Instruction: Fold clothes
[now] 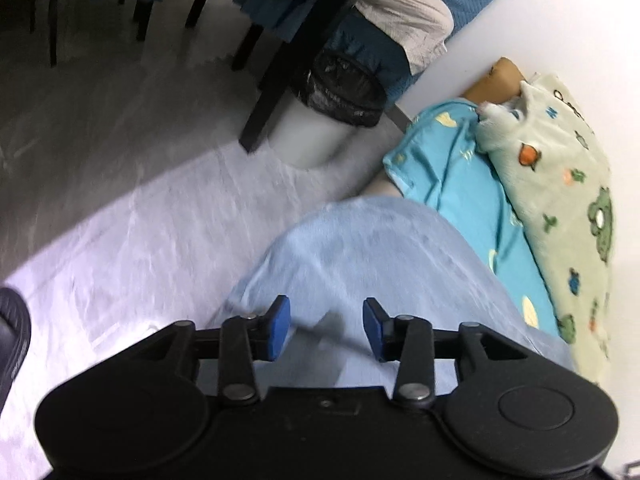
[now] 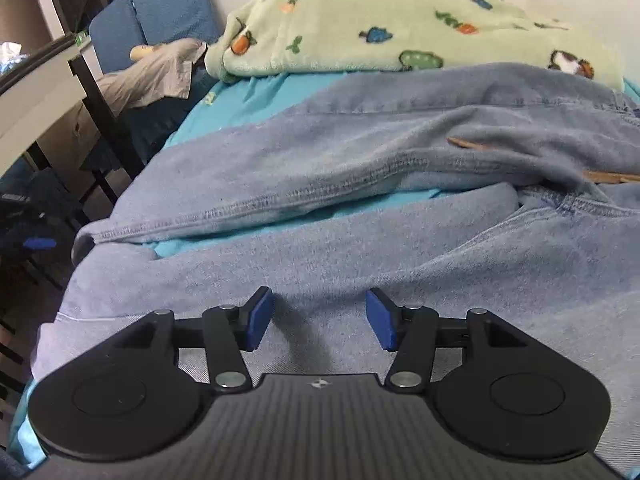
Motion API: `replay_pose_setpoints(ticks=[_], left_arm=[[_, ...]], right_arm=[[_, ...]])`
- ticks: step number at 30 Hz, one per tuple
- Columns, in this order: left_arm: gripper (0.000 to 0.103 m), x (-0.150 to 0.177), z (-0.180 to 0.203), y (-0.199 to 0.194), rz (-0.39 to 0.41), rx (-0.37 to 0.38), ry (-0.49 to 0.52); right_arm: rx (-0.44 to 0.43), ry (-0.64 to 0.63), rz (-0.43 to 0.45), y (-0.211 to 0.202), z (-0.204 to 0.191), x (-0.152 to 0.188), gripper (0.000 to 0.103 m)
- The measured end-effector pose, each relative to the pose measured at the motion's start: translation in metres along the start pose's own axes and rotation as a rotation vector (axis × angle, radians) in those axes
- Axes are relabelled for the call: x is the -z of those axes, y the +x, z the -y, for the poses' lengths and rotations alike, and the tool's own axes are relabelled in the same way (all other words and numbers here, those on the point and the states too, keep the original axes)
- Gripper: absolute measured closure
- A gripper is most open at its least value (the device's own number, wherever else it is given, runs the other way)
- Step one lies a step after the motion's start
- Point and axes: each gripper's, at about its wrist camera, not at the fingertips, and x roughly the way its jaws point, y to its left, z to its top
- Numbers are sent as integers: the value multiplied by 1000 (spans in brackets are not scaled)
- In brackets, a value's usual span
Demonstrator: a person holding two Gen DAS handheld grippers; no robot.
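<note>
A pair of light blue jeans point(image 2: 360, 184) lies spread on a turquoise bed sheet point(image 2: 248, 100), its two legs running left with a strip of sheet between them. My right gripper point(image 2: 320, 320) is open and empty just above the near leg. In the left wrist view the jeans point(image 1: 360, 248) hang over the bed's edge toward the floor. My left gripper point(image 1: 326, 326) is open and empty just above that hanging end.
A green cartoon-print blanket point(image 2: 380, 20) is piled at the far side of the bed, also in the left wrist view point(image 1: 560, 200). A white bin with a black liner point(image 1: 320, 120), a dark table leg point(image 1: 296, 52) and blue-covered chairs point(image 2: 160, 16) stand on the grey floor point(image 1: 140, 200) beside the bed.
</note>
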Motion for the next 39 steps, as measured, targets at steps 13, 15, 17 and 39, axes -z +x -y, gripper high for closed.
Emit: replay_pose_setpoints(ticks=[13, 15, 17, 39], left_arm=[[58, 45, -107, -100, -120, 50, -297], [58, 44, -120, -110, -103, 59, -331], [58, 41, -132, -120, -87, 69, -356], [47, 80, -212, -1, -249, 264, -632]], right_arm=[[20, 101, 137, -56, 19, -15, 48], [23, 128, 153, -70, 24, -15, 48], [43, 145, 161, -84, 29, -15, 48], [329, 700, 242, -208, 232, 7, 26]])
